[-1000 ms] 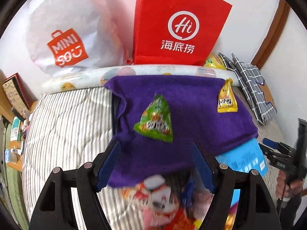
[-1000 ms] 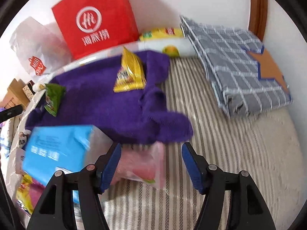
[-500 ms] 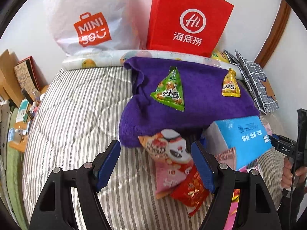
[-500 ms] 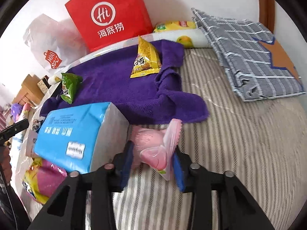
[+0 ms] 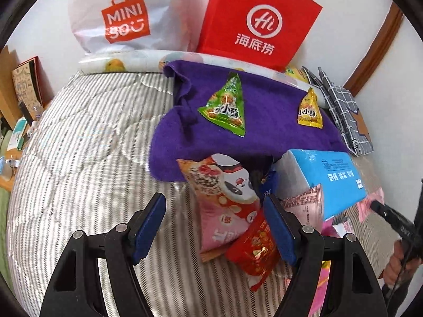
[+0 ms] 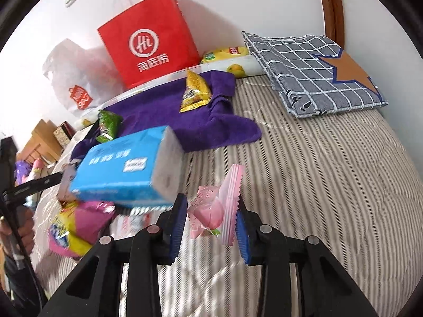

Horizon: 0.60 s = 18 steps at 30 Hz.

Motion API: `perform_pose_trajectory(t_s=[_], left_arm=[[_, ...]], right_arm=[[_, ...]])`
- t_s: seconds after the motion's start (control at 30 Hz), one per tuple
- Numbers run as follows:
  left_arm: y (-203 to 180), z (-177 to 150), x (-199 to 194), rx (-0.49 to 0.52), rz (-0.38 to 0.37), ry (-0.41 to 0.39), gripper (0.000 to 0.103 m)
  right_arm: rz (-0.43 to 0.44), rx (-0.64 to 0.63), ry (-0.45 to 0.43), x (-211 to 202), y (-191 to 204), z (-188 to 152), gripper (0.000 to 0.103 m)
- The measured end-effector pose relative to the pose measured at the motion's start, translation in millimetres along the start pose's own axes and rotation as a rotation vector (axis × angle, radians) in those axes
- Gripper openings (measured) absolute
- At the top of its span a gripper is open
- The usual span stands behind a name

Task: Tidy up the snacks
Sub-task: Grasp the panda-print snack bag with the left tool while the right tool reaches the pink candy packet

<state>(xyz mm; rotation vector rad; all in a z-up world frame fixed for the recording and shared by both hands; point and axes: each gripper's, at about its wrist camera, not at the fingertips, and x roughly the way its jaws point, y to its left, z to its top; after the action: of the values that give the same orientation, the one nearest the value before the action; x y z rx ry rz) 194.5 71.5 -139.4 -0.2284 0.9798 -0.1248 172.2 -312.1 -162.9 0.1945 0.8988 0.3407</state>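
**Pink sweet comes up off the quilt**

Lifted now: the pink sweet packet (image 6: 214, 212) that sat on the striped quilt (image 6: 317, 185) half a second ago rides higher between the blue pads, and the blue tissue pack (image 6: 124, 169) beside it looks smeared, so the right camera has swung. Right gripper (image 6: 211, 224) is clamped on that packet, pads pressing its two sides, crimped edge sticking up past the right pad. Left gripper (image 5: 214, 227) hangs with its jaws spread wide over the near heap, a pink bag with a panda face (image 5: 222, 206) and a red packet (image 5: 253, 248) below the gap, gripping nothing.

Target seems plain: the purple towel (image 6: 169, 111) at the far side, where the green triangle bag (image 5: 227, 108) and the yellow bag (image 6: 194, 92) already lie well apart.

To do this well, keep the squeeze steady, because the hold may be on wrapper more than on the sweet, hard to judge from here. Carry it high enough to pass the tissue pack on the left, then set it down on bare purple between the two bags, and open only once it rests flat.
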Motion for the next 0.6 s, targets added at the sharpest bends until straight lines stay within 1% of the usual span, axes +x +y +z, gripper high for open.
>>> perform_pose_trajectory(t_s=[0.1,0.17,0.23,0.27,0.33,0.37,0.4,0.43,0.47,0.5,0.6], left_arm=[[-5.4,2.8,10.5,-0.013,0.000,0.009,0.075],[-7.5,3.9,15.9,-0.018,0.010,0.012,0.071],[-9.1,4.8,22.3,-0.024,0.016,0.023,0.058],[-9.4,4.7,24.8,-0.028,0.009,0.028,0.056],[-9.4,3.2,25.6,-0.029,0.006,0.025,0.048],[-9.1,2.3,24.4,-0.028,0.003,0.020,0.046],[-8.1,1.1,21.8,-0.027,-0.004,0.014,0.044],[-7.9,0.9,19.7,-0.027,-0.006,0.008,0.043],[-6.6,0.3,16.1,-0.028,-0.007,-0.001,0.043],[-4.5,-0.1,11.6,-0.031,-0.009,-0.012,0.043],[3.0,0.4,-2.3,-0.044,-0.017,-0.040,0.043]], right_arm=[[0.008,0.025,0.011,-2.7,3.4,-11.4,0.033],[-0.009,0.042,0.011,-3.1,4.1,-19.0,0.033],[-0.017,0.059,0.014,-2.5,3.4,-25.3,0.033],[-0.019,0.061,0.020,-2.6,3.4,-28.4,0.035],[-0.041,0.048,0.033,-3.5,4.1,-32.9,0.035],[-0.066,0.036,0.035,-4.9,4.4,-35.2,0.037],[-0.087,0.029,0.033,-6.3,4.2,-36.5,0.042],[-0.122,0.018,0.029,-8.8,3.3,-38.5,0.045],[-0.151,0.007,0.023,-11.4,2.8,-39.3,0.052],[-0.173,-0.003,0.015,-14.1,1.6,-39.5,0.055],[-0.206,-0.026,-0.016,-22.1,0.7,-38.3,0.059]])
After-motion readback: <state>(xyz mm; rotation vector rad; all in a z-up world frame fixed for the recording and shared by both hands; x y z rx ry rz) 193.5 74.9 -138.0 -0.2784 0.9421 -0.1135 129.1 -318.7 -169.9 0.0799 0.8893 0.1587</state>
